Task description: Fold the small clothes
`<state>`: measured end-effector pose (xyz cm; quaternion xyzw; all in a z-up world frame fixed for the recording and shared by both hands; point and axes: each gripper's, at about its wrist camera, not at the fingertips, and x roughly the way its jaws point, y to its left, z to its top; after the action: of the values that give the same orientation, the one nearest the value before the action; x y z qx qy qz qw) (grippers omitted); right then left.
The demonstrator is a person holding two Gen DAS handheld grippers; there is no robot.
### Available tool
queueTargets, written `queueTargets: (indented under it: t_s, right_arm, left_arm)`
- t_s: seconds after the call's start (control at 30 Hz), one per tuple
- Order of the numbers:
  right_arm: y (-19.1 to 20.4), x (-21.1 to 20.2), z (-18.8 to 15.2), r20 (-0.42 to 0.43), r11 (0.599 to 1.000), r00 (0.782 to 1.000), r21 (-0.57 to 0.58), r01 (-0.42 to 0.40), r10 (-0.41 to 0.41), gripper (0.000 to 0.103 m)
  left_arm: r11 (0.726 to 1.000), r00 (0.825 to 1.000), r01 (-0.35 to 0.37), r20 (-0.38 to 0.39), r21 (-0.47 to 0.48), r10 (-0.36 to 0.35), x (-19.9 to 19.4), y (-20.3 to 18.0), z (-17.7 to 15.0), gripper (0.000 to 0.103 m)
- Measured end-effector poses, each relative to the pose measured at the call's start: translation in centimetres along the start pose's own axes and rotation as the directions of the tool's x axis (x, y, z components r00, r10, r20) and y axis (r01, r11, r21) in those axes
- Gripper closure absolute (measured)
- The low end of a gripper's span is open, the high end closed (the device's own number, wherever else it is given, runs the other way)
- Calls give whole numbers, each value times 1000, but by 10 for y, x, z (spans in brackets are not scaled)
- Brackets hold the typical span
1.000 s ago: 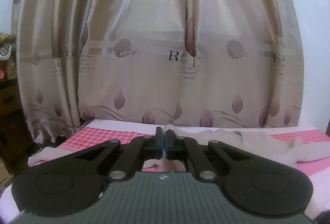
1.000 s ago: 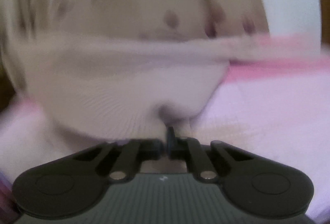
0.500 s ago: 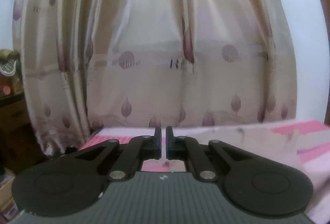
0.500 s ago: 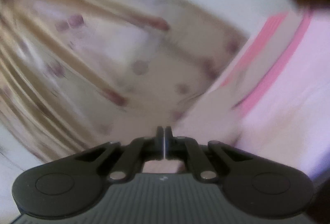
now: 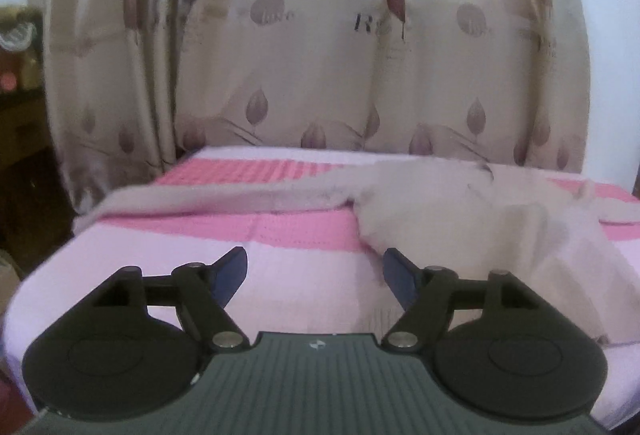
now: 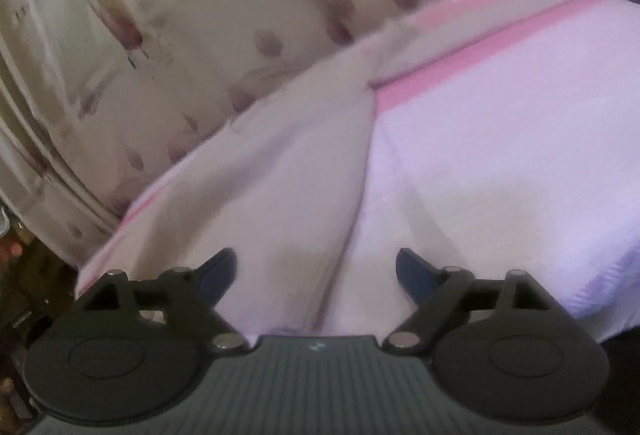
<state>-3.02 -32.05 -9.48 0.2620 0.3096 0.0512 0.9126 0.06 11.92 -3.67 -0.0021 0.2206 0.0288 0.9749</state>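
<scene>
A pale beige garment (image 5: pixel 460 211) lies spread on the pink cloth-covered table (image 5: pixel 280 275), one long sleeve stretching to the left edge. My left gripper (image 5: pixel 314 277) is open and empty just in front of the garment's near left edge. In the right wrist view the same garment (image 6: pixel 280 175) lies flat on the table (image 6: pixel 500 155). My right gripper (image 6: pixel 316 275) is open and empty, low over the garment's near edge, and the view is tilted.
A beige curtain (image 5: pixel 320 35) with purple leaf print hangs right behind the table; it also shows in the right wrist view (image 6: pixel 160 35). Dark furniture with clutter (image 5: pixel 16 75) stands at the left. The table's left and near edges drop off.
Both grippers were shut on the garment and holding it up; both have opened and let it go. The garment now lies on the table and both grippers sit lower, near the front.
</scene>
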Motion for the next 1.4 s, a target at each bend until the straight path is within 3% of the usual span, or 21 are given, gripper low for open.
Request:
queueTargets:
  t_s: [0.07,0.1,0.13,0.17,0.23,0.37,0.43,0.6,0.7,0.77,0.8,0.83,0.87,0.9,0.93,1.0,1.07,1.1,1.2,1.3,1.4]
  right_arm:
    - [10,9,-1,4,998,1000,-67,-12,12,16]
    - [15,12,-2,2,995,1000,-100,-14,14,26]
    - [17,17,-1,-18,994,1000,-111,-20,18,70]
    - [15,21,1,-67,995,997,-92,-43,37,93]
    - [8,12,8,-78,995,993,-38,-93,89,92]
    - [-10,-58,35,27,982,984,54,-179,178,94]
    - [-21,-89,44,54,988,988,41,-147,145,98]
    - [-55,-67,30,-80,1000,996,-11,27,-28,98]
    - [-70,-70,26,-6,997,1000,69,28,-27,95]
    - [-70,-71,30,30,996,1000,91,-7,5,85]
    - [-67,-70,32,43,997,999,71,12,-15,63]
    - [-64,-68,34,61,999,998,39,33,-35,30]
    - [-60,-64,34,76,999,996,0,46,-46,17]
    - [-59,-58,34,55,999,998,-9,39,-38,12]
    - [-58,-48,33,-3,1000,1000,-7,18,-18,12]
    - [-50,-30,23,-66,999,997,-32,-31,29,13]
    - [-34,-23,15,-122,993,991,-102,-62,49,72]
    - [-34,-21,13,-154,994,985,-61,-88,77,93]
    - [-36,-45,24,-84,983,980,39,-178,181,93]
    - [-47,-72,33,-37,955,963,148,-258,266,93]
    - [-63,-55,22,-139,951,955,203,-233,264,93]
  left_arm:
    - [999,998,38,-38,-26,-39,14,3,-2,22]
    - [997,996,63,-56,-39,-65,20,3,-3,20]
    - [996,995,73,-70,-52,-76,26,2,-3,20]
    - [995,993,69,-91,-74,-75,33,2,-4,20]
    - [991,989,86,-110,-98,-97,39,2,-6,20]
    - [987,983,118,-129,-106,-131,34,7,-3,17]
    - [986,983,128,-119,-105,-141,30,10,0,5]
    - [993,985,112,-126,-25,-114,43,-6,-3,4]
    - [993,982,117,-148,4,-115,52,-16,-10,4]
    - [986,967,167,-194,1,-163,61,-21,-14,6]
    - [982,954,189,-234,-6,-185,68,-24,-17,16]
    - [978,940,208,-274,-14,-204,75,-26,-19,24]
    - [979,946,205,-262,19,-193,75,-32,-21,28]
    - [973,944,223,-261,56,-201,75,-38,-22,50]
    - [966,941,248,-255,75,-222,74,-41,-22,74]
    - [955,926,288,-275,76,-257,71,-47,-18,89]
    - [958,932,264,-284,108,-225,65,-51,-17,91]
    - [959,934,257,-283,115,-217,60,-50,-15,91]
    - [967,930,255,-275,1,-245,34,-30,3,92]
    - [958,908,246,-311,-147,-281,16,-7,19,93]
    - [980,904,175,-378,-98,-200,16,-3,1,87]
